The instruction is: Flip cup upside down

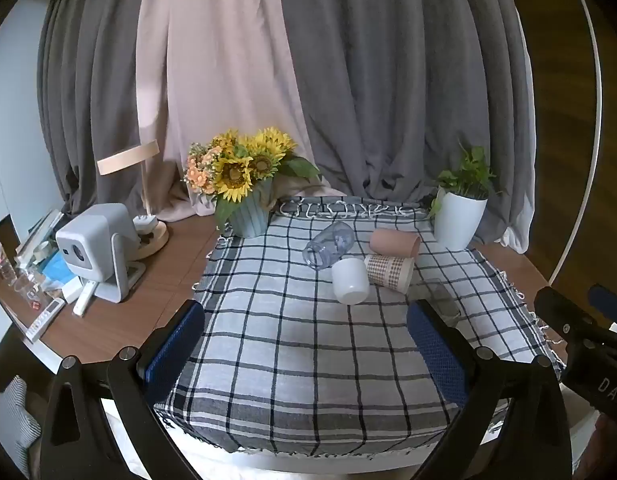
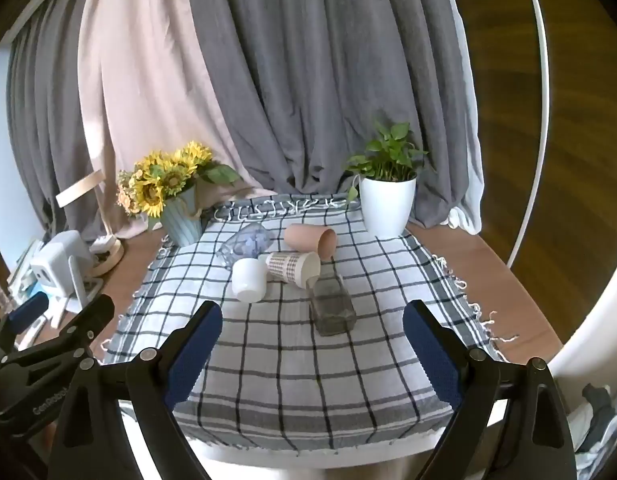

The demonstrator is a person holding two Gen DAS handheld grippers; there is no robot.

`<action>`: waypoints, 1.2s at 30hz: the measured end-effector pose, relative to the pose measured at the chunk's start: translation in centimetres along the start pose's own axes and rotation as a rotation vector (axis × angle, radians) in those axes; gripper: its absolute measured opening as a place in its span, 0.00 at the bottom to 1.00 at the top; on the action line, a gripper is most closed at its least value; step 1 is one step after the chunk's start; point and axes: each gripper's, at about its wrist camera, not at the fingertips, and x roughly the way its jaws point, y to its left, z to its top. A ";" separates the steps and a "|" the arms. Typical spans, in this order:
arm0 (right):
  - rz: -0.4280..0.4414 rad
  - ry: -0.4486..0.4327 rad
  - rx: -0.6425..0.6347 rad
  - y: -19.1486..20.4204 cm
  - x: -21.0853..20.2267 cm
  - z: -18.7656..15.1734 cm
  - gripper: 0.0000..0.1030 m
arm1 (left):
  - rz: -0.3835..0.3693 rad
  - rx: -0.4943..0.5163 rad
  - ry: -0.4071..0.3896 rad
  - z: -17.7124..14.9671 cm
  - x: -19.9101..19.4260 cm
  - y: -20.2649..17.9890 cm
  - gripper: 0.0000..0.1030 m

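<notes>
Several cups lie on their sides in the middle of the checked cloth [image 1: 292, 360]: a white cup [image 1: 350, 281], a checked-pattern cup [image 1: 389, 272], a pink cup [image 1: 394, 242], a clear plastic cup [image 1: 328, 245] and a clear square glass [image 2: 333, 304]. The same cups show in the right wrist view: white cup [image 2: 249, 280], patterned cup [image 2: 294, 266], pink cup [image 2: 311, 239], clear cup [image 2: 245, 245]. My left gripper [image 1: 304, 344] is open and empty, short of the cups. My right gripper [image 2: 312, 344] is open and empty, just short of the square glass.
A sunflower vase [image 1: 248, 216] stands at the cloth's back left, a white plant pot [image 1: 456, 218] at the back right. A small projector [image 1: 94, 248], a lamp base and remotes sit on the brown table [image 1: 156, 292] to the left. Curtains hang behind.
</notes>
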 end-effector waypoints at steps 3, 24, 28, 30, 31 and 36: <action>0.001 -0.009 0.000 0.0 -0.1 0.0 0.89 | -0.005 -0.001 0.002 0.1 0.0 0.0 1.00; 0.002 -0.015 0.001 -0.2 -0.6 -0.2 0.89 | -0.001 -0.009 -0.009 0.3 -0.8 -0.5 1.00; 0.003 -0.015 0.002 -0.3 -0.7 -0.2 0.89 | -0.002 -0.011 -0.010 0.3 -0.9 -0.4 1.00; 0.003 -0.016 0.002 -0.3 -0.8 -0.2 0.89 | 0.001 -0.011 -0.011 0.3 -0.9 -0.5 1.00; 0.003 -0.017 0.002 -0.3 -0.8 -0.2 0.89 | 0.002 -0.011 -0.011 0.5 -1.0 -0.5 1.00; 0.004 -0.017 0.002 -0.3 -0.9 -0.3 0.89 | 0.001 -0.011 -0.012 0.4 -1.0 -0.5 1.00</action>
